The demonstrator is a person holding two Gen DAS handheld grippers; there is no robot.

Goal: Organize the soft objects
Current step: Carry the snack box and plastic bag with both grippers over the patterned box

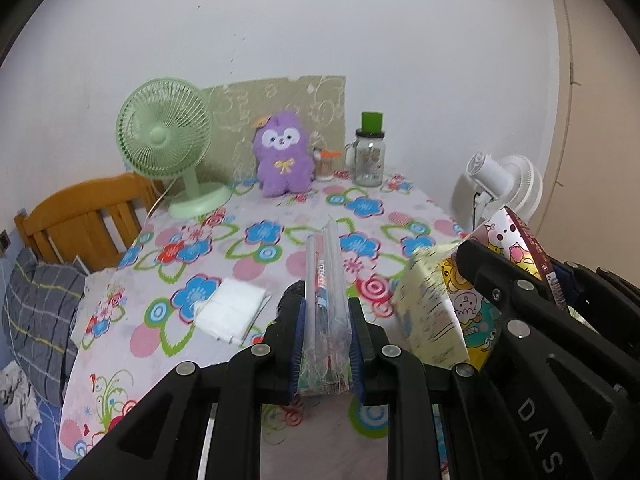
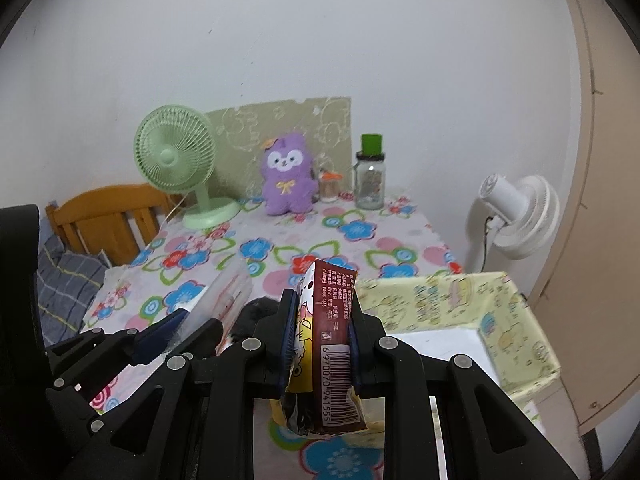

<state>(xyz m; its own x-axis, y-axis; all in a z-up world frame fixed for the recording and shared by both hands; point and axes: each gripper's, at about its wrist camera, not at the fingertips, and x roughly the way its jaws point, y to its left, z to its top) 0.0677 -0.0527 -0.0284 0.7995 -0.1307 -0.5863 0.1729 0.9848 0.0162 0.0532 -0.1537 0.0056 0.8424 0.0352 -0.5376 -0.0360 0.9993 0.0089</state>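
Observation:
My left gripper (image 1: 326,308) is shut on a clear plastic packet (image 1: 326,280) that stands upright between its blue pads, raised above the flowered tablecloth (image 1: 256,236). The same clear packet (image 2: 224,296) shows at the lower left of the right wrist view. My right gripper (image 2: 322,312) is shut on a cartoon-printed tissue pack (image 2: 328,340) with a brown barcode side. That tissue pack (image 1: 516,240) is at the right of the left wrist view. A pale yellow fabric box (image 2: 472,320) stands open at the right. A purple plush toy (image 1: 284,152) sits at the table's back.
A green desk fan (image 1: 168,136) and a glass jar with a green cap (image 1: 370,156) flank the plush. A folded white cloth (image 1: 232,312) lies left of my left gripper. A white fan (image 2: 516,212) stands beyond the table's right edge, a wooden bedframe (image 1: 80,220) at the left.

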